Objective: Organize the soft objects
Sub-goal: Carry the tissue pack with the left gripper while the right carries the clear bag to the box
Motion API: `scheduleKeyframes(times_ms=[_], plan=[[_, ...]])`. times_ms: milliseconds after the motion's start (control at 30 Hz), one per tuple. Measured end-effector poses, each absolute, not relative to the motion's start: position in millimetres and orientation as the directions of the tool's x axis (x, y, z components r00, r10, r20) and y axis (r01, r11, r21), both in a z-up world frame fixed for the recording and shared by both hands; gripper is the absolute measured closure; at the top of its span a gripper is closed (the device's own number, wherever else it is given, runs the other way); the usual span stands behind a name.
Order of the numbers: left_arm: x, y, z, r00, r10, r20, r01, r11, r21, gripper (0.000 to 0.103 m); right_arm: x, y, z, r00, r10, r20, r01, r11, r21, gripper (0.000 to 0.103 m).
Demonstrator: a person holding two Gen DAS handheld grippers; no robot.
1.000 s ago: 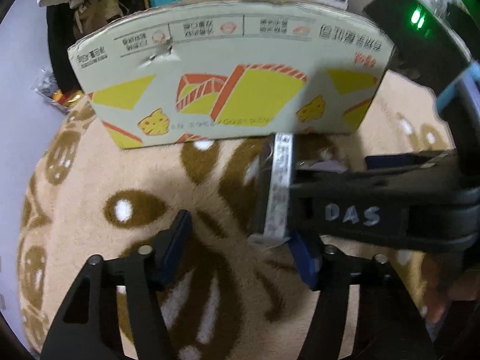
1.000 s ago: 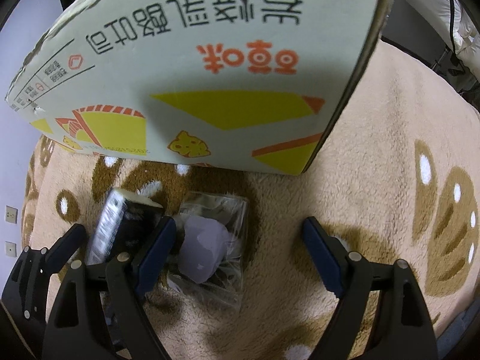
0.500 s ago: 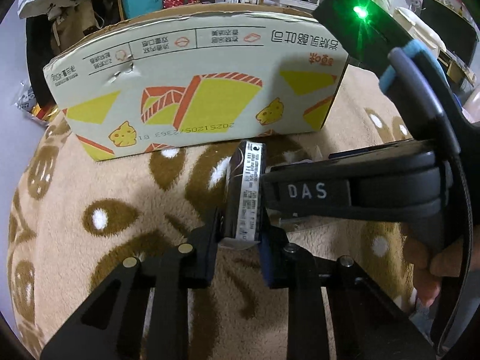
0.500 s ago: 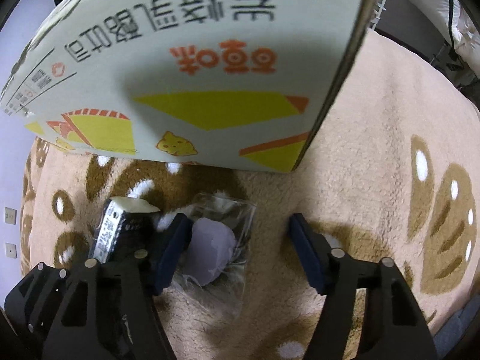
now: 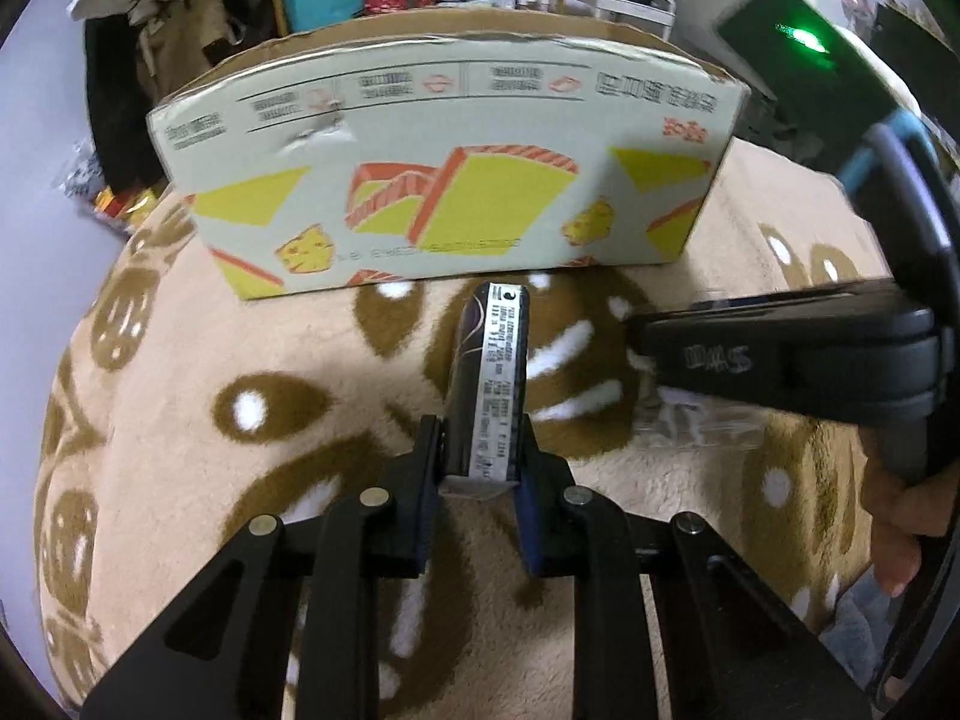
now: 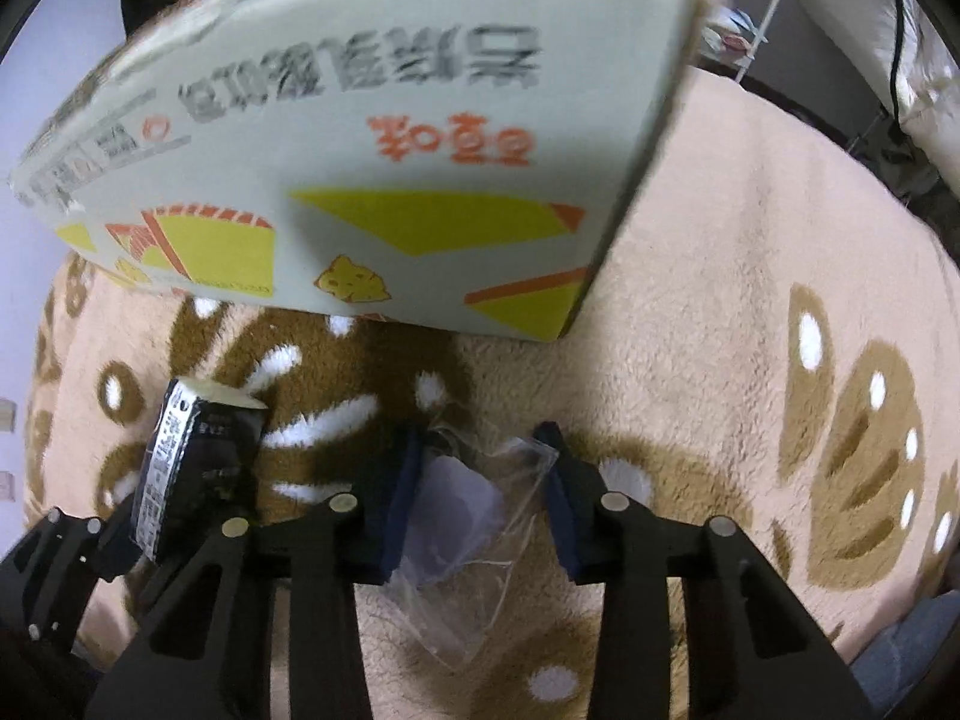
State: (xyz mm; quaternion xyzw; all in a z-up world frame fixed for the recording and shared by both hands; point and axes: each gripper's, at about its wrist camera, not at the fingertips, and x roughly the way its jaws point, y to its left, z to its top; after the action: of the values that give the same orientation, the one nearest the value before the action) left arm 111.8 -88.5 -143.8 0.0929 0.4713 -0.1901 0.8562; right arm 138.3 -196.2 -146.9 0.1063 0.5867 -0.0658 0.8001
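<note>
My left gripper [image 5: 480, 468] is shut on a dark flat packet [image 5: 489, 384] with a white label strip, held on edge above the blanket. The packet also shows in the right wrist view [image 6: 192, 468], at the left. My right gripper [image 6: 480, 498] is part-way open, its jaws on either side of a clear plastic bag [image 6: 462, 516] with a pale lilac soft item inside, lying on the blanket. In the left wrist view the right gripper [image 5: 780, 360] comes in from the right over the bag [image 5: 690, 426].
A cardboard box [image 5: 444, 180] printed with yellow cheese shapes stands just beyond both grippers; it also fills the top of the right wrist view [image 6: 360, 180]. All rests on a beige blanket with brown paw prints [image 5: 180, 360]. Household clutter lies behind the box.
My left gripper closed on the dark packet and drew it back from the box. My right gripper lowered around the clear bag and its jaws narrowed.
</note>
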Motion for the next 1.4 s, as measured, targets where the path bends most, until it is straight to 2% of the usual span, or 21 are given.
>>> scheduleKeyframes(times_ms=[67,167,300,400,500,800,967,1400], plan=[[111.8,-82.9,-140.9,0.491,-0.231,-0.84,0.399,0.917,-0.019,0.081,133.7,-201.5,-143.0,0.323,0.054,-0.945,0.238,0.962,0.136,0.071],[109.9,-75.7,-136.1,0.498,-0.232,-0.836,0.38,0.924,-0.031,0.081,126.8,-207.5,-133.7,0.363,0.103,-0.926,0.232,0.952,0.197,0.086],[103.1,-72.5,-126.2,0.527,-0.222,-0.82,0.376,0.927,-0.009,0.081,115.9,-203.6,-116.8,0.411,0.123,-0.903,0.184,0.959,0.215,0.092],[94.5,-71.1,-118.1,0.549,-0.223,-0.806,0.373,0.928,-0.003,0.081,107.9,-202.2,-104.4,0.452,0.113,-0.885,0.161,0.965,0.206,0.092],[83.1,-69.3,-99.6,0.63,-0.214,-0.746,0.36,0.932,0.037,0.081,96.4,-195.2,-84.2,0.506,0.113,-0.855,0.144,0.966,0.213,0.093],[63.3,-71.1,-42.1,0.762,-0.239,-0.602,0.366,0.926,0.096,0.081,86.0,-188.0,-14.8,0.703,0.111,-0.702,0.097,0.963,0.25,0.093],[73.9,-61.6,-20.5,0.783,-0.257,-0.567,0.35,0.935,0.058,0.081,86.8,-187.9,12.2,0.773,0.105,-0.626,0.074,0.965,0.253,0.093],[131.1,-58.0,3.4,0.831,-0.234,-0.504,0.33,0.938,0.107,0.081,125.5,-201.3,29.0,0.857,0.076,-0.509,0.064,0.966,0.252,0.093]])
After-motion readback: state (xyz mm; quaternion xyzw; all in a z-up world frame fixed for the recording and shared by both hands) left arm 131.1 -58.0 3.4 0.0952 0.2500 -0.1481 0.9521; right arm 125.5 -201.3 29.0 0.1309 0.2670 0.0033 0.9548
